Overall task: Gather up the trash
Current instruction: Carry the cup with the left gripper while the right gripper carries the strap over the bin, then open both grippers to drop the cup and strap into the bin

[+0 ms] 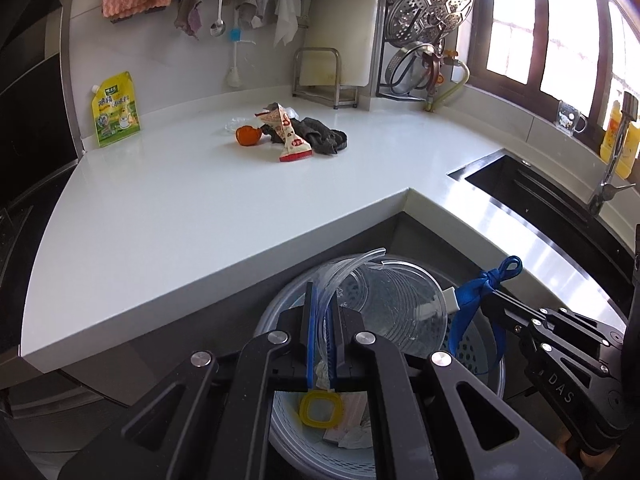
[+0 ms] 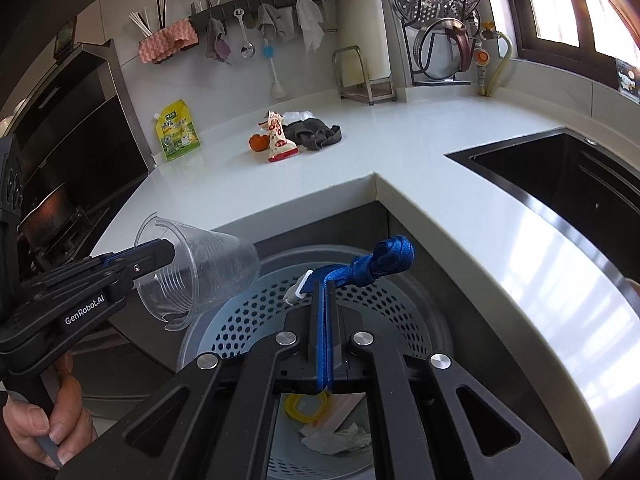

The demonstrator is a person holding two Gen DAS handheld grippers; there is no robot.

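Observation:
My left gripper (image 1: 322,300) is shut on the rim of a clear plastic cup (image 1: 394,308) and holds it on its side over the perforated trash basket (image 1: 476,356); the cup also shows in the right wrist view (image 2: 200,272). My right gripper (image 2: 323,286) is shut on a blue ribbon (image 2: 380,262) with a white tag, above the same basket (image 2: 404,308). The basket holds a yellow ring (image 1: 320,408), crumpled tissue (image 2: 340,438) and paper. On the white counter (image 1: 180,208) lie a snack wrapper (image 1: 290,136), an orange item (image 1: 248,135) and a dark rag (image 1: 324,136).
A yellow-green pouch (image 1: 116,110) stands at the counter's left wall. A black sink (image 1: 532,196) with a tap is at the right. A cutting-board rack (image 1: 326,76) and pot-lid rack (image 1: 428,28) stand at the back. A stove area lies at the far left.

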